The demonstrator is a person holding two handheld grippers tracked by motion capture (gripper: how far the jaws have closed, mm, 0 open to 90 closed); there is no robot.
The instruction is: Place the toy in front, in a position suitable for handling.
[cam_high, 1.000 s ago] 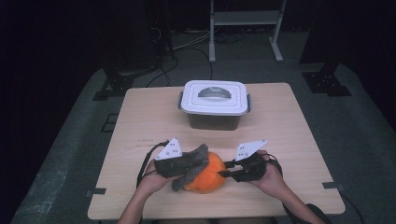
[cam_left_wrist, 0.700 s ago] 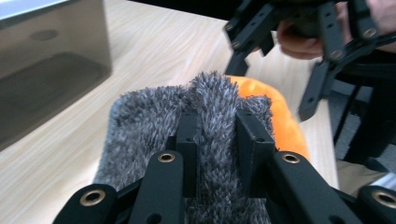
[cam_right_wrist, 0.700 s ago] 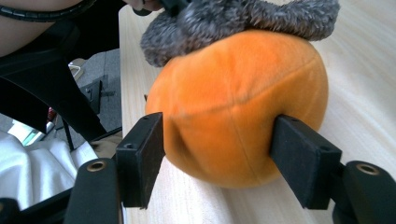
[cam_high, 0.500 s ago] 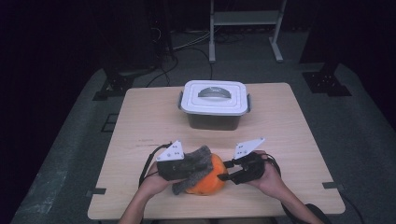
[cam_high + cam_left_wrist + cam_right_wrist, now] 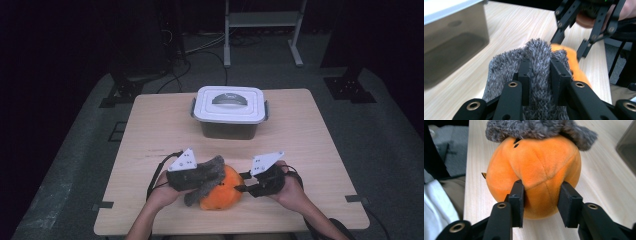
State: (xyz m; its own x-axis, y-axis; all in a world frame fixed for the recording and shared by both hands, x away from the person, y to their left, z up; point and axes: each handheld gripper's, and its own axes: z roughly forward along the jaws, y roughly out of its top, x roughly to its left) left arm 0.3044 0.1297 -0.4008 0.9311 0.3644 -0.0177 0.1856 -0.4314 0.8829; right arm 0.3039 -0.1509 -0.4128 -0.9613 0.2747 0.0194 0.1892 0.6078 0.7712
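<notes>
Fingers (image 5: 524, 75) of my left gripper (image 5: 539, 75) pinch the grey fuzzy cloth (image 5: 534, 60) draped on the soft, light orange plush ball (image 5: 534, 170) near the surface's (image 5: 320, 135) front edge, right fingers (image 5: 517, 200) loosening around its squashy side.

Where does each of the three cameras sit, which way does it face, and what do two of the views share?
High view: above the person's side, looking forward and down on the table; both forearms and tools enter from below.
Left gripper view: rides the left tool, looking along jaws clamped on the grey fuzzy cloth; the other tool shows beyond.
Right gripper view: rides the right tool, facing the orange plush ball between its jaws.
Shared: both gripper views show cloth, ball and table.
</notes>
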